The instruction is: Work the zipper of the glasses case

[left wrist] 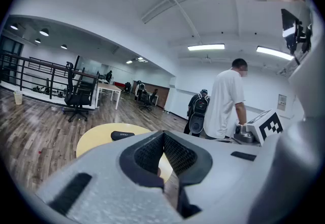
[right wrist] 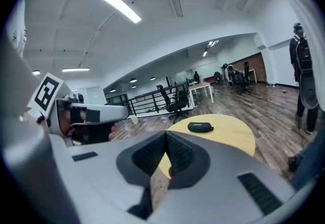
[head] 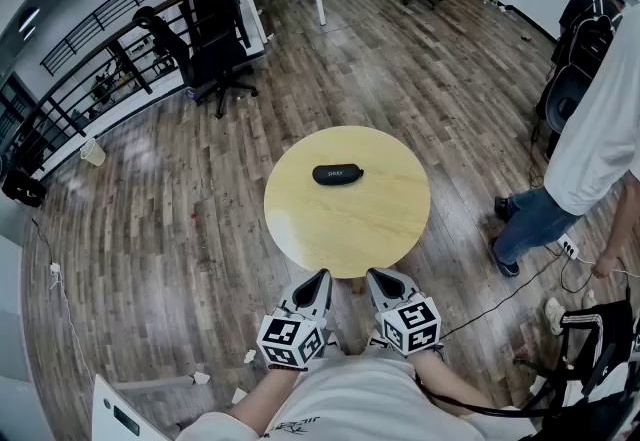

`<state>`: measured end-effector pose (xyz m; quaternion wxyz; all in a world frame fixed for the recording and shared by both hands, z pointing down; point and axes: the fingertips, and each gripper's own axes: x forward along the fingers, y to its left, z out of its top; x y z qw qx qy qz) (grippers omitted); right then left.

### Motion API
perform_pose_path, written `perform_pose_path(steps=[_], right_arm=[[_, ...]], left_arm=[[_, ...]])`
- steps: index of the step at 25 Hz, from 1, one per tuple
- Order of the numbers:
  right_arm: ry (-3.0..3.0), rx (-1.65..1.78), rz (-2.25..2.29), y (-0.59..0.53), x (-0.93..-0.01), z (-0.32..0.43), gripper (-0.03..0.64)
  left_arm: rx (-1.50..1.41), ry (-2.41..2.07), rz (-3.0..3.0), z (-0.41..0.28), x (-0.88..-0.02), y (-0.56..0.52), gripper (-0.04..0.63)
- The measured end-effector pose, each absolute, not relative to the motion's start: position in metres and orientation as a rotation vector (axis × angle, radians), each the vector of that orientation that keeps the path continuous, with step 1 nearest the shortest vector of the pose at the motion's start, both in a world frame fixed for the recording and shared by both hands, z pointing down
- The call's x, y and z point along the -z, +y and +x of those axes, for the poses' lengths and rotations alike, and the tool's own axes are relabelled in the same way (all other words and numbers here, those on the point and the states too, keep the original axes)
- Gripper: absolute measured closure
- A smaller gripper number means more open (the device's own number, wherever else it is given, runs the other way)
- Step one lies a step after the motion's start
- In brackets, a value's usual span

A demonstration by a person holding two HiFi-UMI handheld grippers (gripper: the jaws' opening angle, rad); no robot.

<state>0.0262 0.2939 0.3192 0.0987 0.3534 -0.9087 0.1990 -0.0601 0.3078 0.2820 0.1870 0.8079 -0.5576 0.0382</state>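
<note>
Close to the person's chest, left gripper (head: 318,283) and right gripper (head: 380,281) are hanging empty with jaws closed, while the glasses case (head: 337,173) is lying at twelve o'clock on the round table (head: 300,234), long axis nine-to-three, about equally far from both.

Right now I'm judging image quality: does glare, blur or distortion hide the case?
Head view: fisheye bends the floor, sheen on the table, case small but sharp. Left gripper view: dark corners, soft foreground. Right gripper view: ceiling lamps blown out, case clear.

Head view looks steeply down; both gripper views share the table (head: 350,224).
</note>
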Motion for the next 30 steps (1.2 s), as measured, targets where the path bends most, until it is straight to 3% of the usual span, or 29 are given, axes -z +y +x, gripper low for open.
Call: perform_pose_path(steps=[12,30], right_arm=[[-2.621,-0.614,1.096,0.244,-0.336,0.044,0.614],[-2.536,-0.567,1.276,0.102,-0.330,-0.027,0.614]], left_arm=[[-0.108,-1.508,2.269,-0.051,-0.298,0.254,0.589],[-0.124,-1.339,2.405,-0.114,-0.299,0.097,0.589]])
